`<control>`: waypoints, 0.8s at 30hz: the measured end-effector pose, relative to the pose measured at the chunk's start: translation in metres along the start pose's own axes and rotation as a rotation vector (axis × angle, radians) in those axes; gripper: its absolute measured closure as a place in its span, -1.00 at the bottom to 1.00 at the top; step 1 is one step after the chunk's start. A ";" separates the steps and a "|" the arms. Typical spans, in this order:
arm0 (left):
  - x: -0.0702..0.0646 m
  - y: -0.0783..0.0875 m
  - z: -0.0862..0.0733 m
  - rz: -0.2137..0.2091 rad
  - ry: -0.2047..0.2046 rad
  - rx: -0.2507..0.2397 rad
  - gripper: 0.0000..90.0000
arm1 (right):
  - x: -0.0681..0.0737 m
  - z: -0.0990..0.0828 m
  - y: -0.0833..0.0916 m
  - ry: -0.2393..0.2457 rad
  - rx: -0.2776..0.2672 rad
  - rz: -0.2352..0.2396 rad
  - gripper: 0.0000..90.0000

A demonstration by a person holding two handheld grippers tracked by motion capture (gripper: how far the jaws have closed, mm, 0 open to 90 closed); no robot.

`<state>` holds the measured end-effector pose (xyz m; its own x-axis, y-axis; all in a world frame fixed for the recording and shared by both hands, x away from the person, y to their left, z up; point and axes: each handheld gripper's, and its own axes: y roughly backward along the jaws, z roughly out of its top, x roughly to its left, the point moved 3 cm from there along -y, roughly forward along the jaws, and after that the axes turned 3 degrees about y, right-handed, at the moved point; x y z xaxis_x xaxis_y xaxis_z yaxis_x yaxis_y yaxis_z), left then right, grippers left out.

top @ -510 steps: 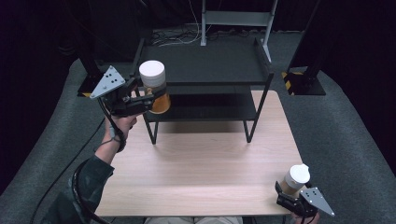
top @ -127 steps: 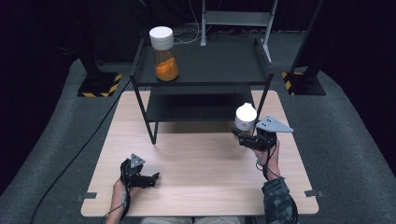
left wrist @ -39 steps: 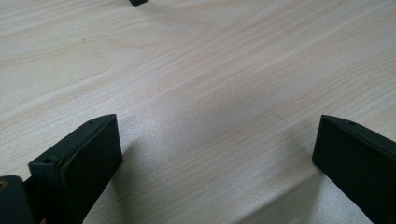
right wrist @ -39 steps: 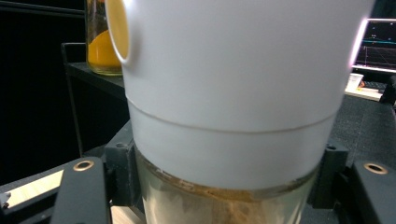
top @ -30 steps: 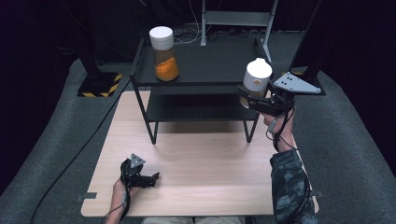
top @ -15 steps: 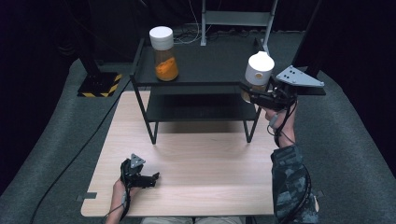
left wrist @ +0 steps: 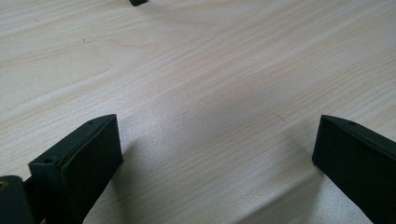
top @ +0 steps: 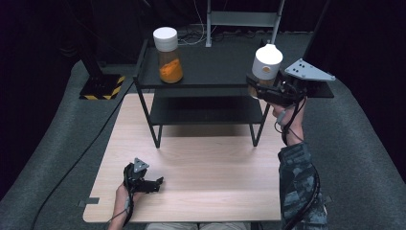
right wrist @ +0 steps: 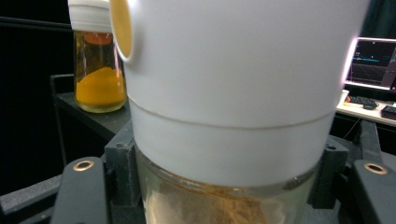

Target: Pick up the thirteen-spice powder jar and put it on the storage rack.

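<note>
currently, item one: right gripper (top: 261, 90), jaws clamped on a jar (top: 265, 68) at the glass body just under the lid; the jar rides upright at the right end of the rack's top shelf (top: 215, 67), whether touching it cannot be told. handling, as judged: glass, rigid, breakable, smooth enough to slip; partly filled, so moderate weight; best gripped on the straight body below the lid, as now. appearance: clear glass, tan-brown powder inside, tall white lid (right wrist: 243, 70) with a round yellowish spot on its side. item two: second jar (top: 166, 55), orange powder, white lid, shelf's left end. item three: left gripper (top: 152, 183), jaws spread, holding nothing, resting low on the wooden table (top: 215, 163).
</note>
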<state>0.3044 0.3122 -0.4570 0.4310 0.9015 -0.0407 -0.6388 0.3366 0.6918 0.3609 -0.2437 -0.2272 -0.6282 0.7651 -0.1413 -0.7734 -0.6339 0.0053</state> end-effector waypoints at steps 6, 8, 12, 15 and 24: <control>0.000 0.000 0.000 0.000 -0.001 -0.001 -0.98 | -0.002 0.006 -0.002 0.002 -0.004 -0.010 -0.34; 0.000 0.000 0.000 0.000 -0.002 -0.001 -0.98 | -0.003 0.008 -0.004 0.000 -0.003 -0.016 -0.34; 0.000 0.000 0.000 0.000 -0.001 -0.001 -0.98 | -0.006 0.010 -0.007 -0.008 0.001 -0.026 -0.34; 0.000 0.000 0.000 0.000 -0.001 -0.001 -0.98 | -0.008 0.012 -0.010 -0.011 0.004 -0.036 -0.34; 0.000 0.000 0.000 0.000 -0.001 0.000 -0.98 | -0.013 0.019 -0.019 -0.016 0.015 -0.059 -0.34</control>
<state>0.3044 0.3122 -0.4570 0.4317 0.9011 -0.0401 -0.6390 0.3369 0.6915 0.3821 -0.2394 -0.2069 -0.5827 0.8029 -0.1256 -0.8101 -0.5861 0.0121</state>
